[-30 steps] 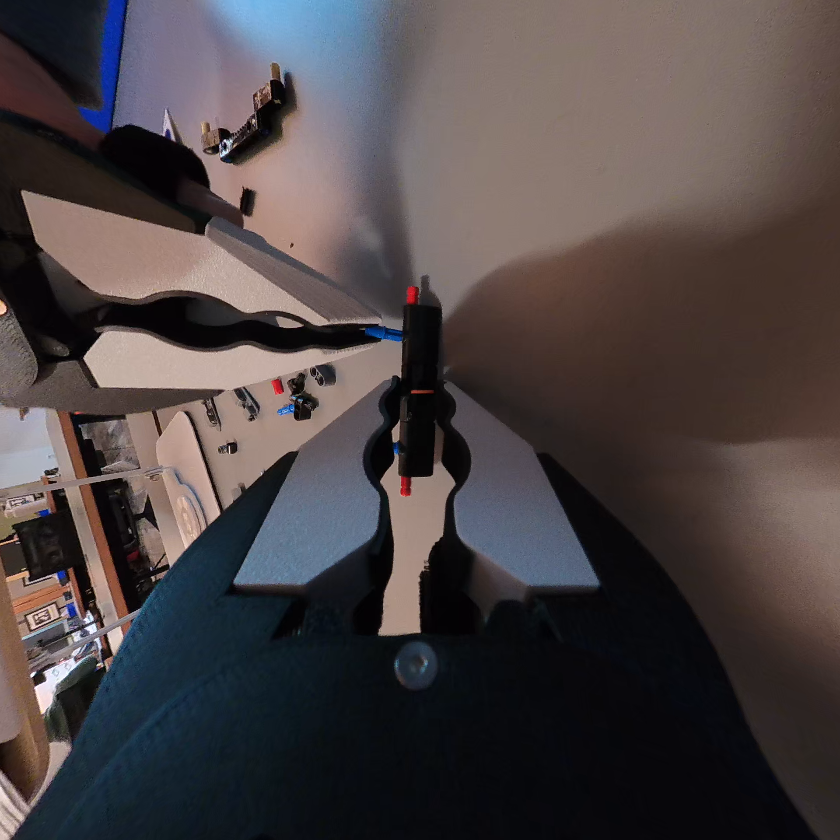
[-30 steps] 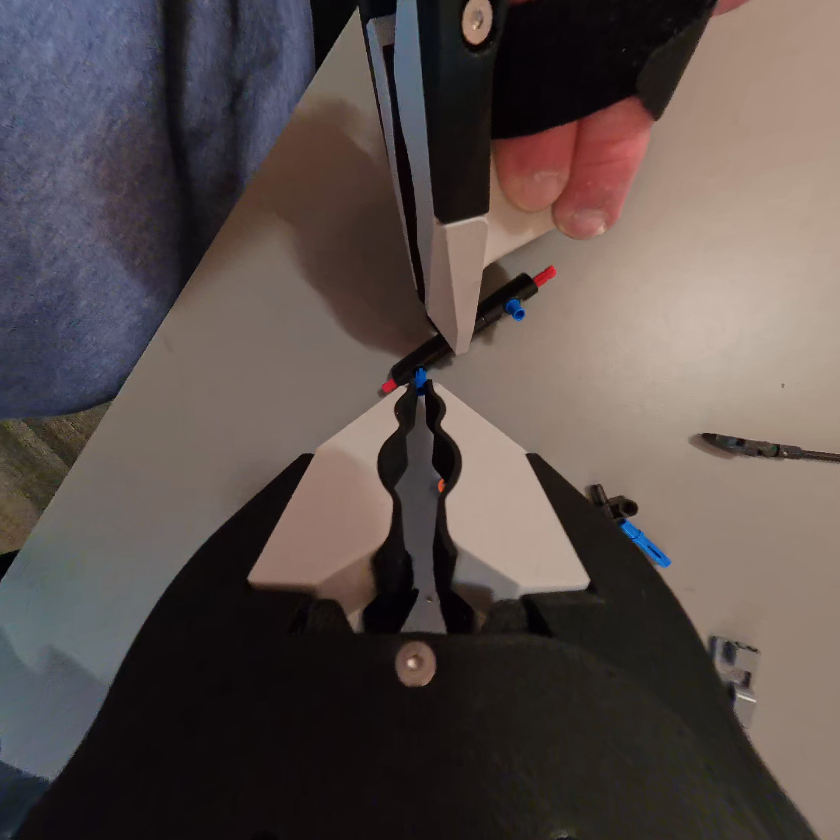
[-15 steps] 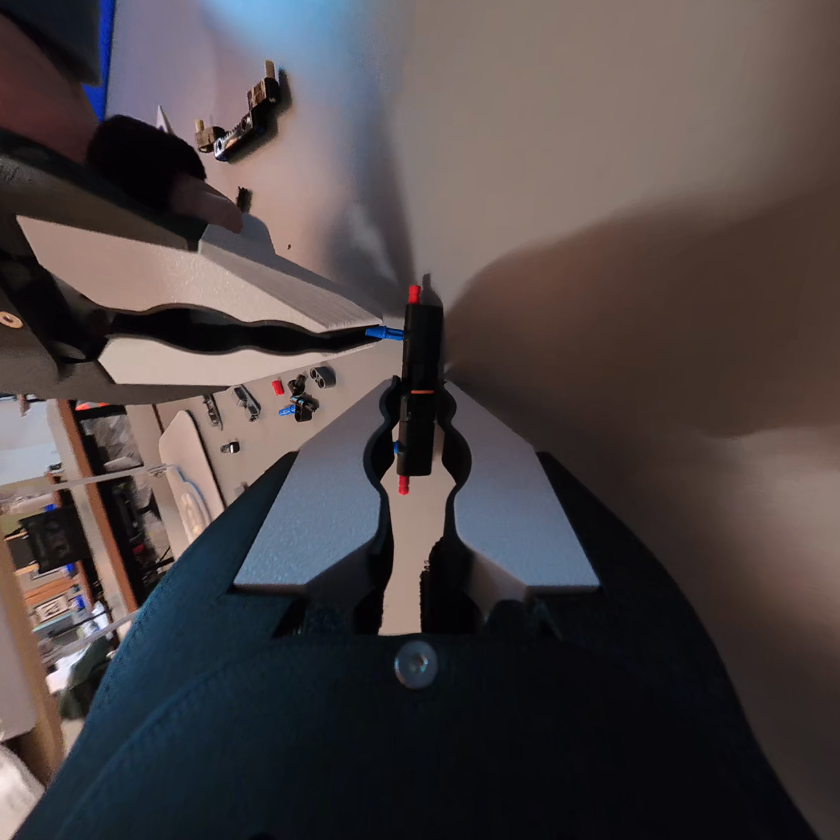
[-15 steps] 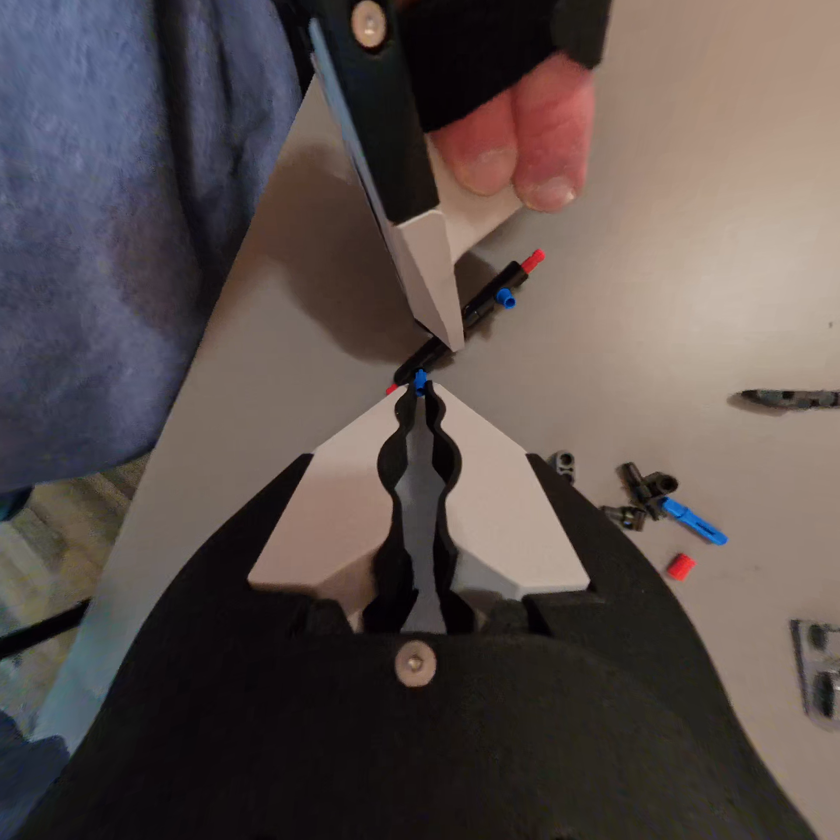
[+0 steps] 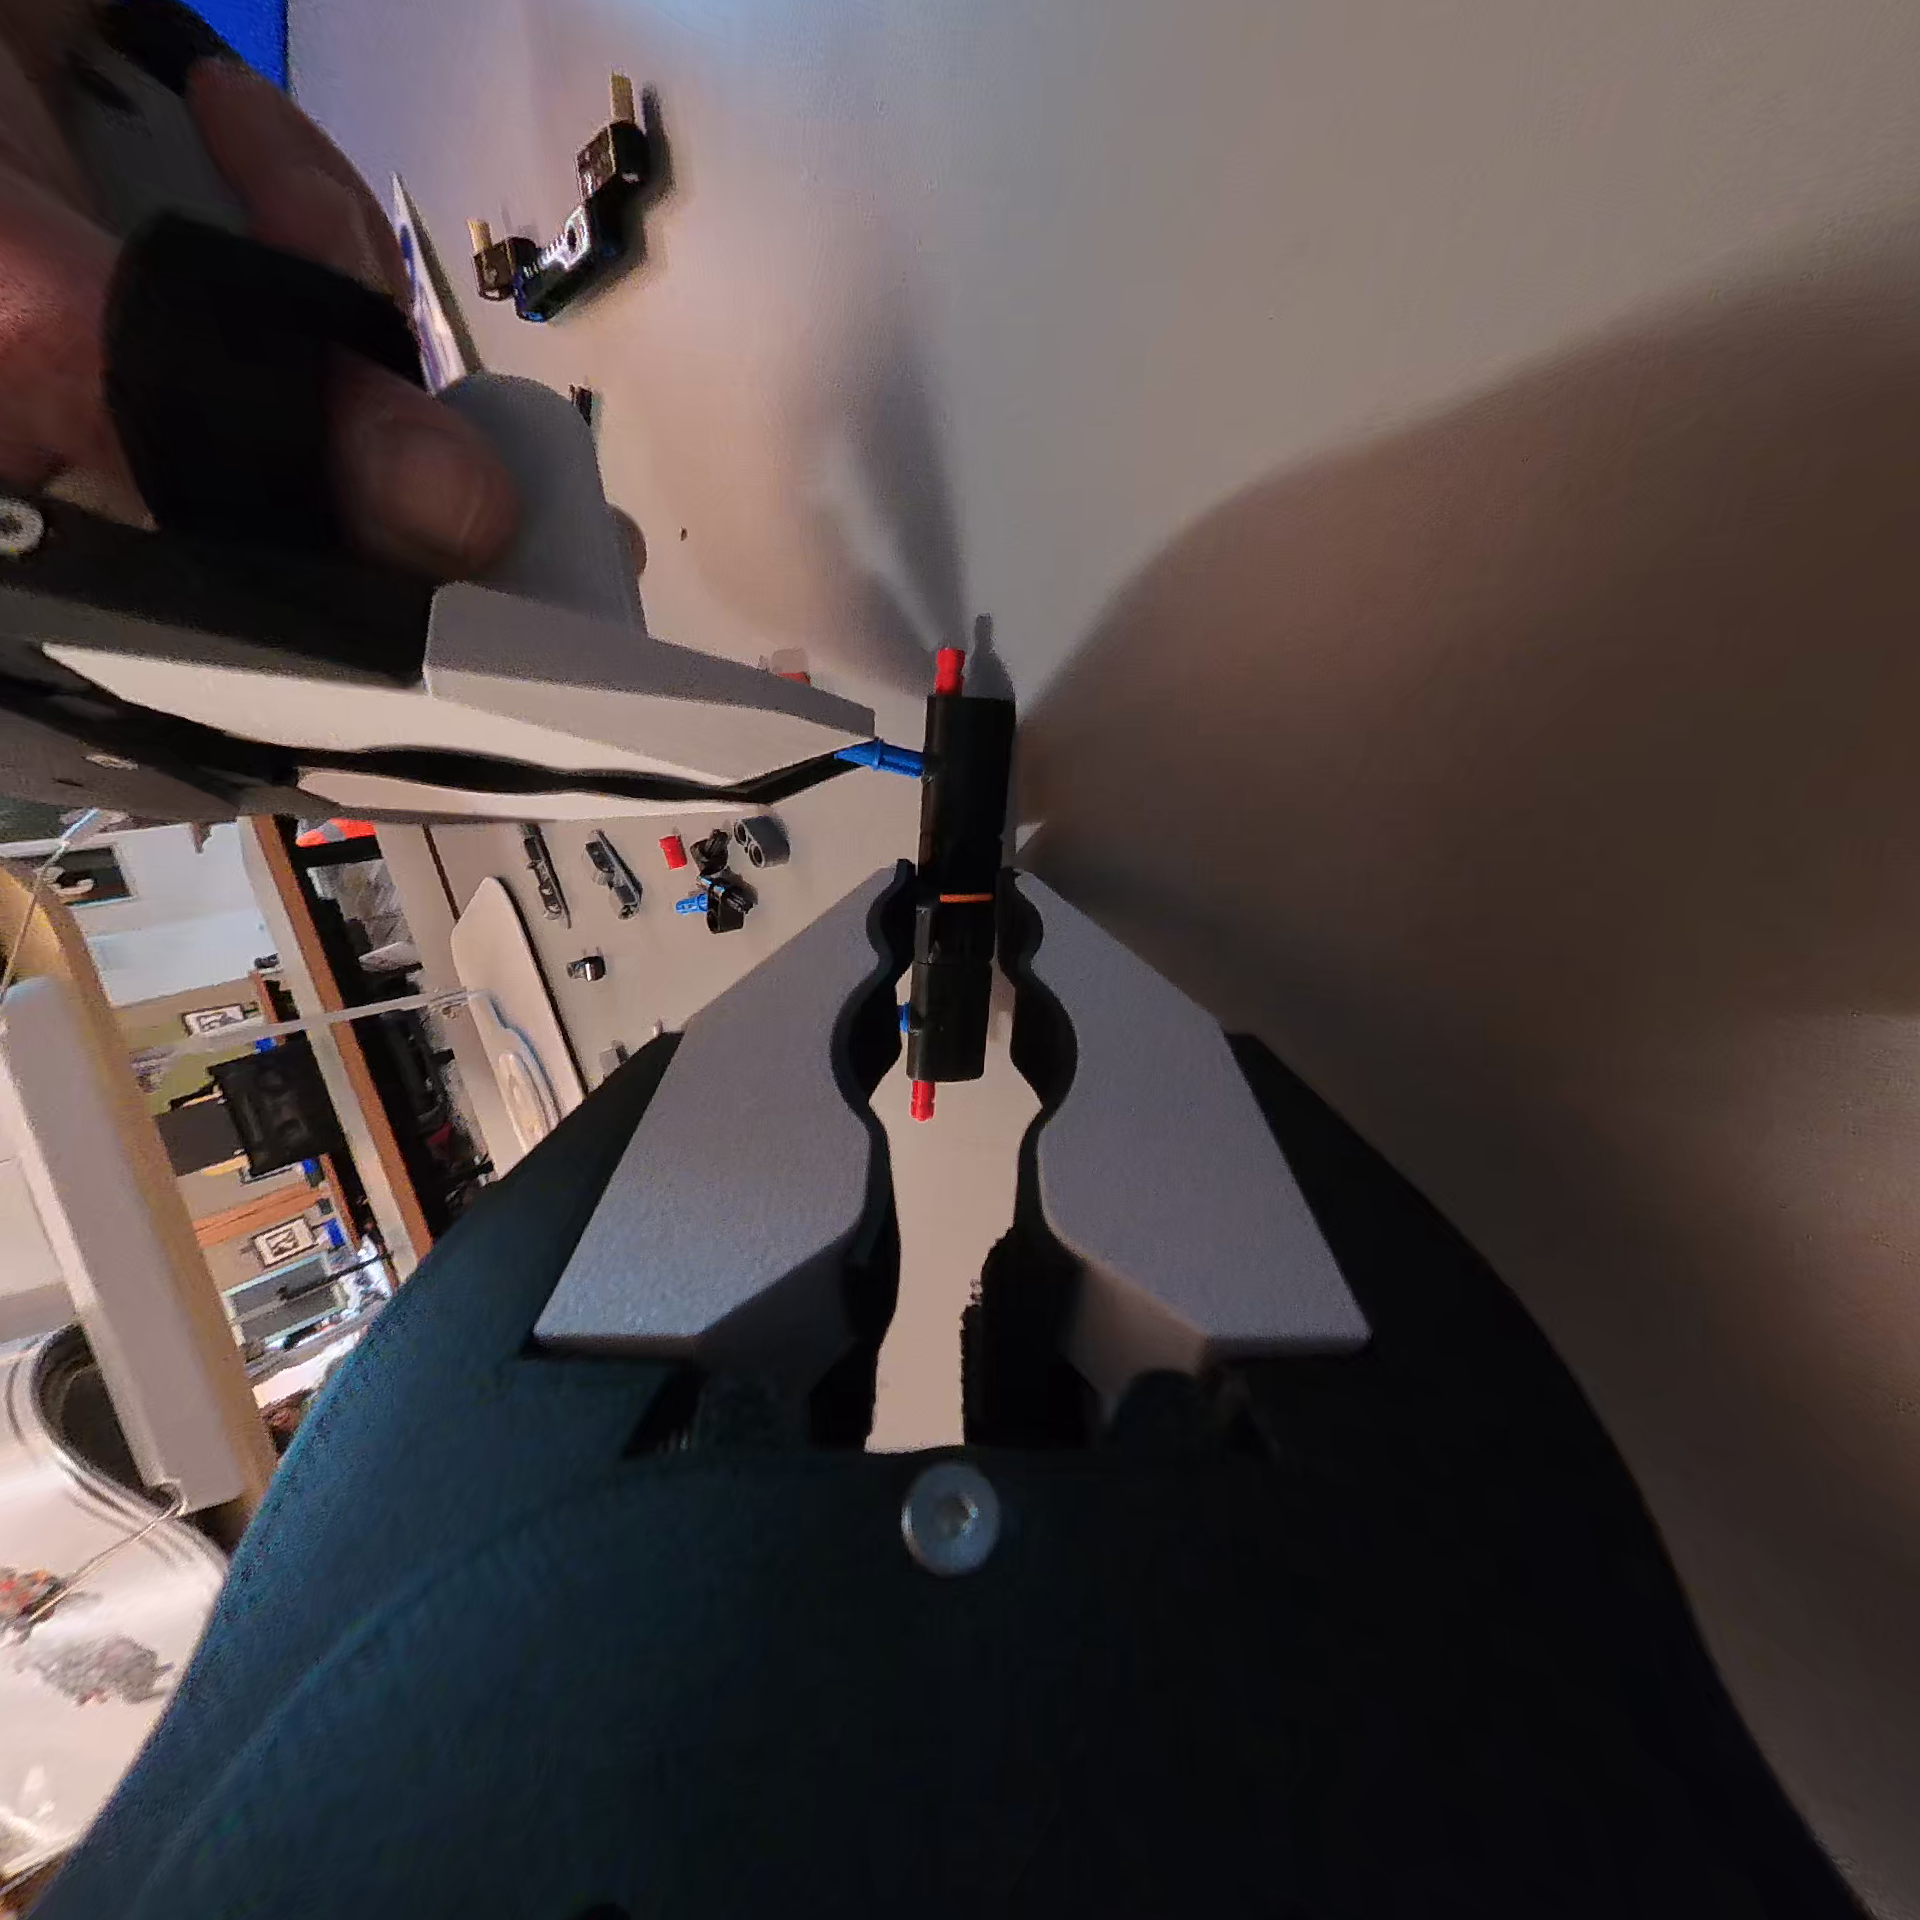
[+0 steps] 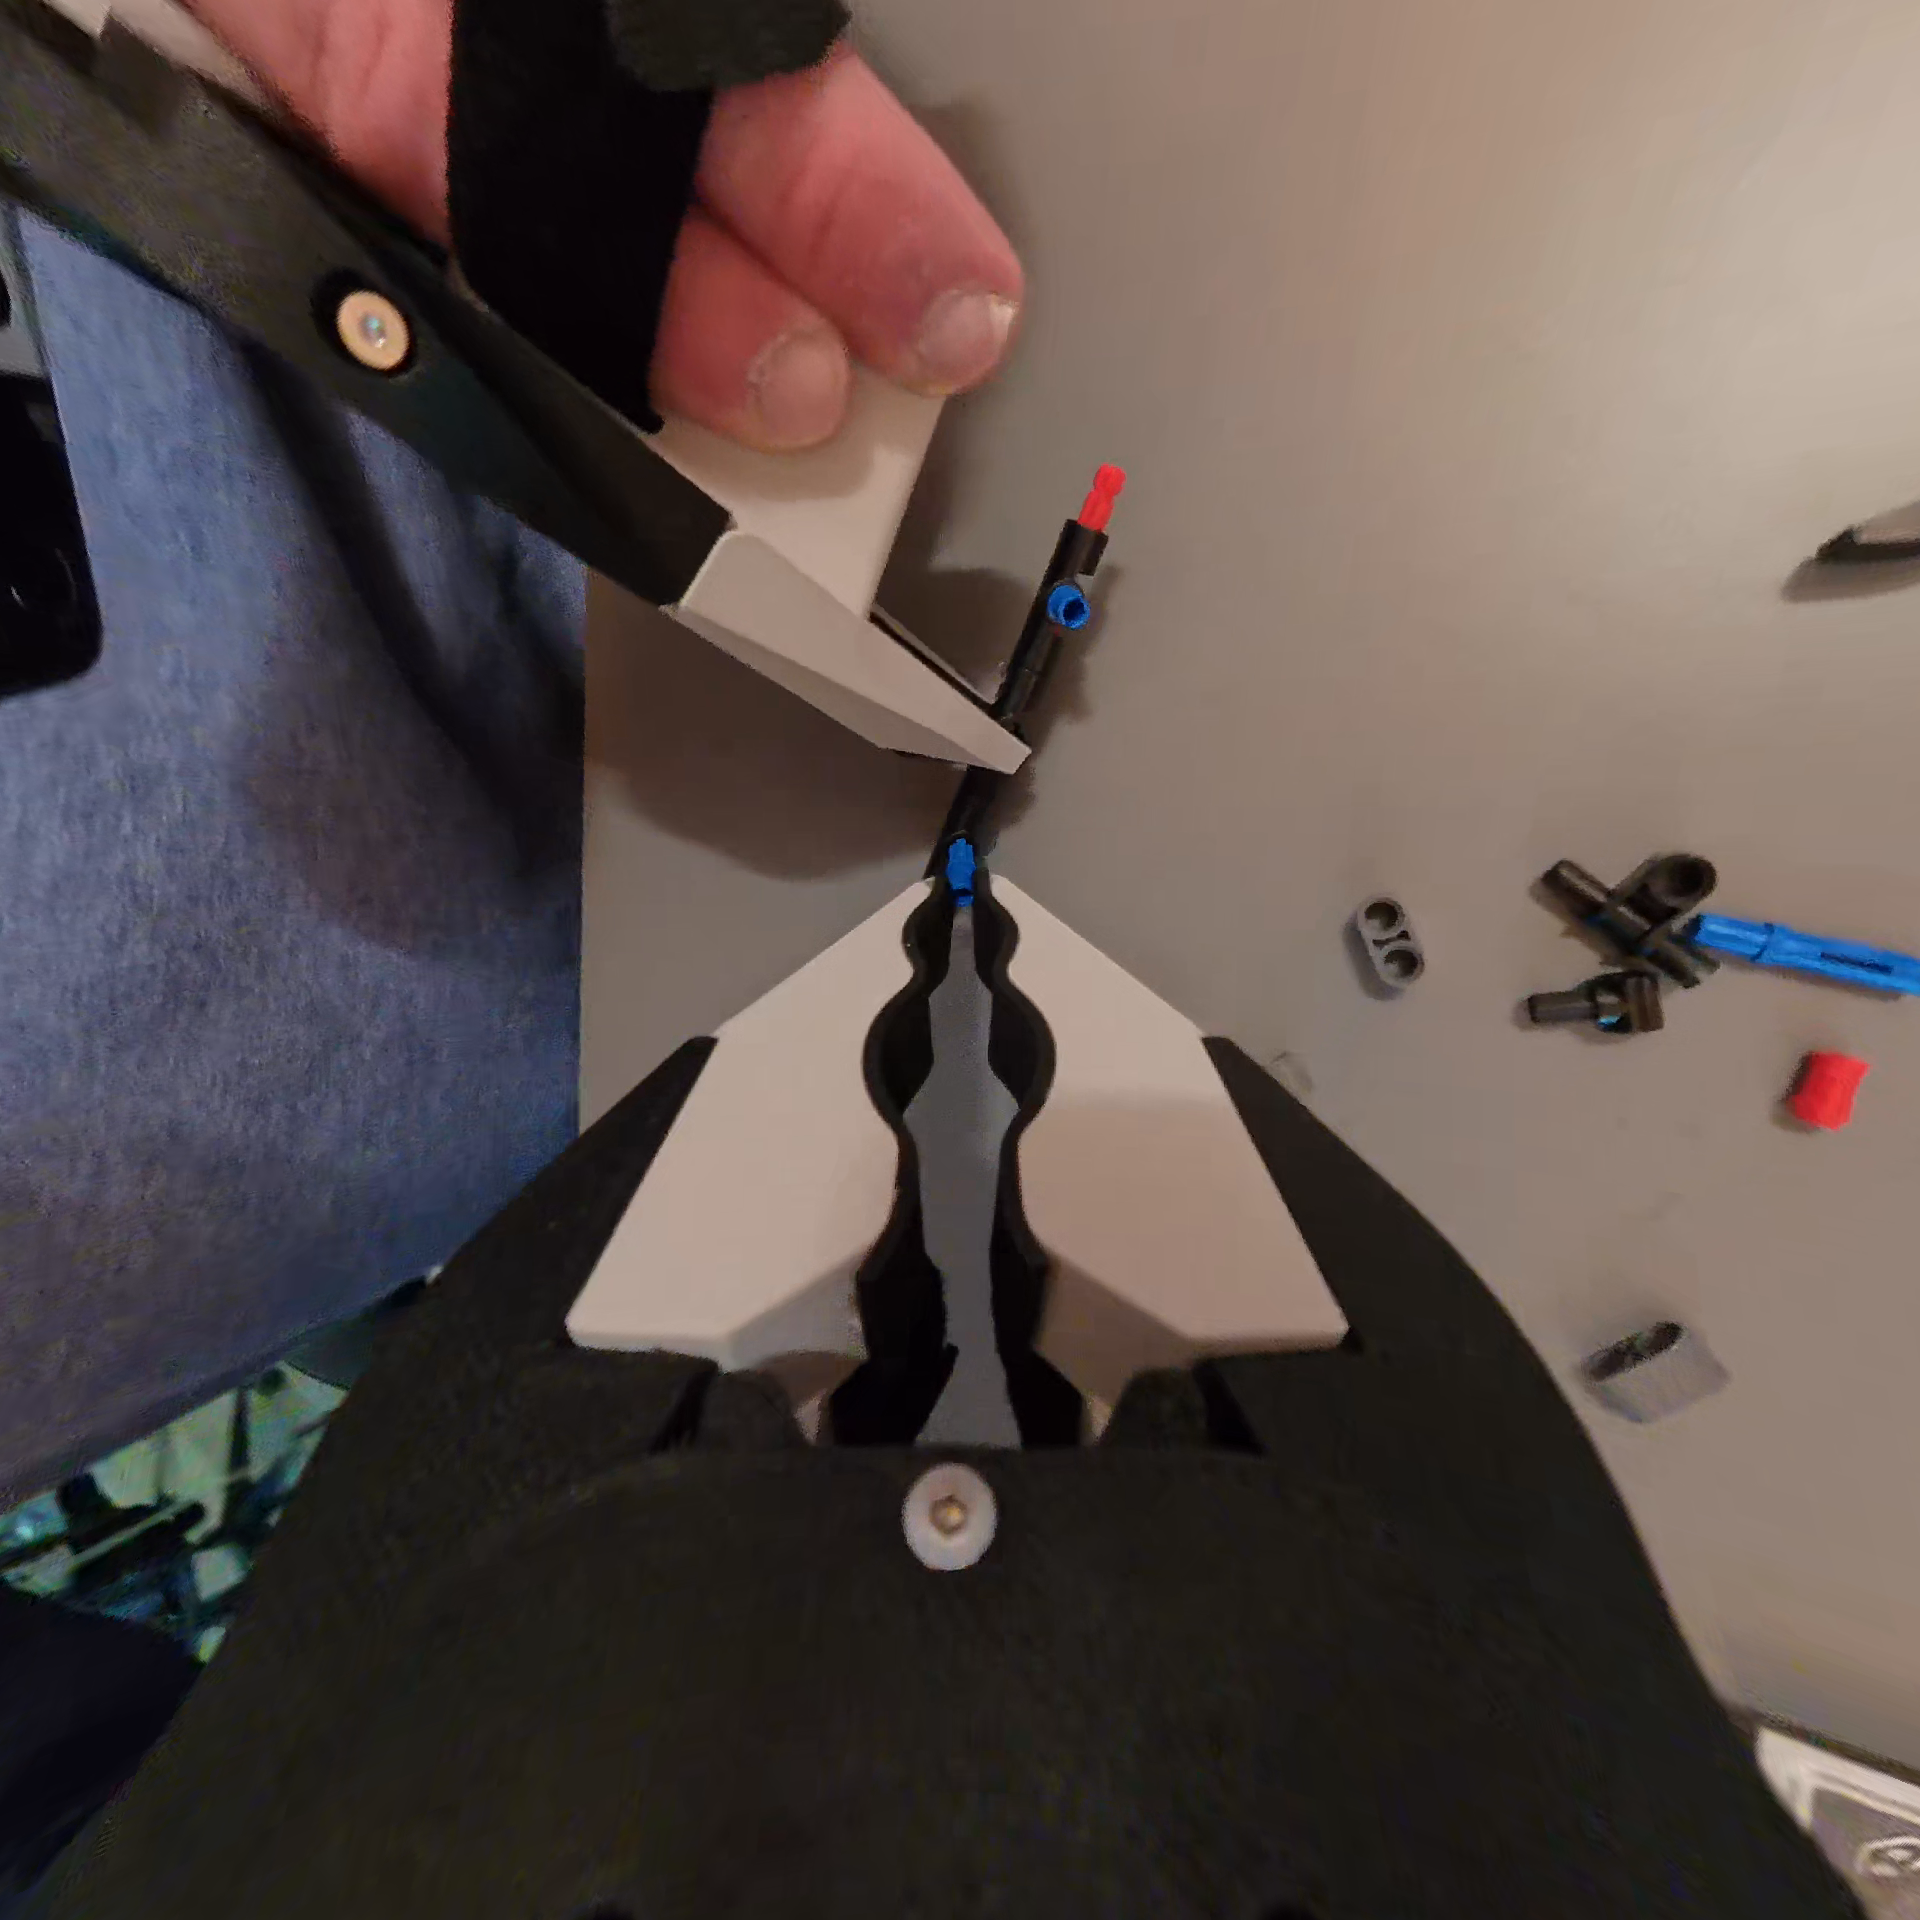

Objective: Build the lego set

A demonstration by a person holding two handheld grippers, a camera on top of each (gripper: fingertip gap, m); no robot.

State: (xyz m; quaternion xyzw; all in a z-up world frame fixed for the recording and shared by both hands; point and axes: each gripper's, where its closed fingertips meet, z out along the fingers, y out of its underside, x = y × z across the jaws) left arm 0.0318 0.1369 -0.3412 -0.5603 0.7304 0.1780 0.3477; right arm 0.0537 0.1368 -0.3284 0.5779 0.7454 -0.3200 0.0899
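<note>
Left gripper (image 6: 977, 743) clamping shut around the middle of a black lego rod (image 5: 961, 894) held above the grey table (image 6: 1455, 416), right gripper (image 6: 961, 883) pinching closed on a blue pin (image 6: 961, 864) stuck into that rod, loose black, blue and red pieces (image 6: 1662, 951) lying well apart at right.

In the right wrist view, the left gripper's fingers (image 6: 914, 717) hide the middle of the black rod assembly (image 6: 1049, 623). A blue pin (image 6: 1808, 951) and a dark part (image 6: 1870, 535) run off the right edge. The shelves (image 5: 270, 1122) beyond the desk (image 5: 1143, 312) are too blurred to make out.
</note>
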